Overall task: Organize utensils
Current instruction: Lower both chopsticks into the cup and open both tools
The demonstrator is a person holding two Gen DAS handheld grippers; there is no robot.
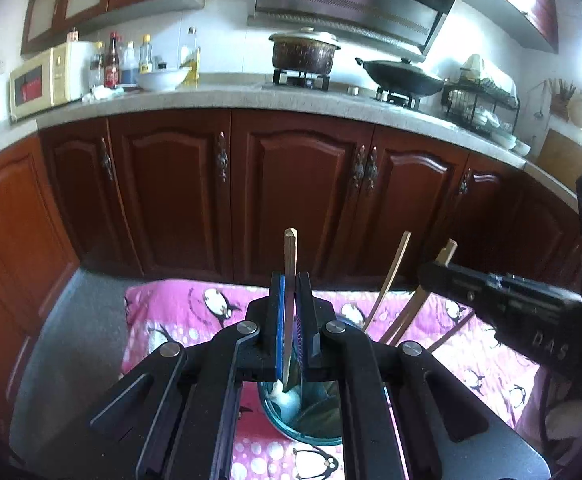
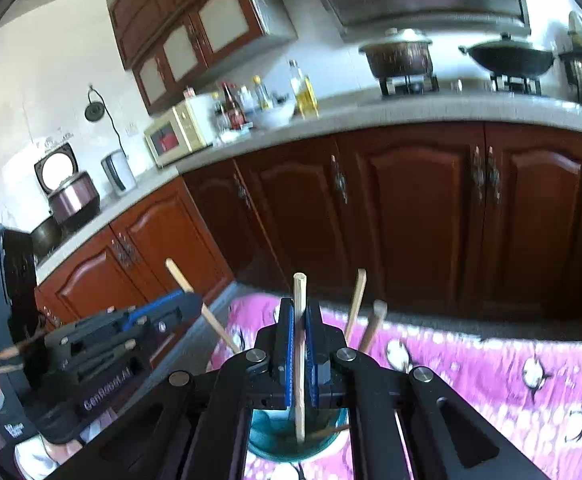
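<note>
My left gripper is shut on an upright wooden chopstick whose lower end stands in a teal glass cup below the jaws. My right gripper is shut on another upright wooden chopstick over the same cup. Further chopsticks lean out of the cup on the right; they also show in the right wrist view. The right gripper appears at the right in the left wrist view, the left gripper at the left in the right wrist view.
The cup stands on a table with a pink penguin cloth, seen too in the right wrist view. Beyond are dark red cabinets under a stone counter with microwave, bottles, bowl, pots and a dish rack.
</note>
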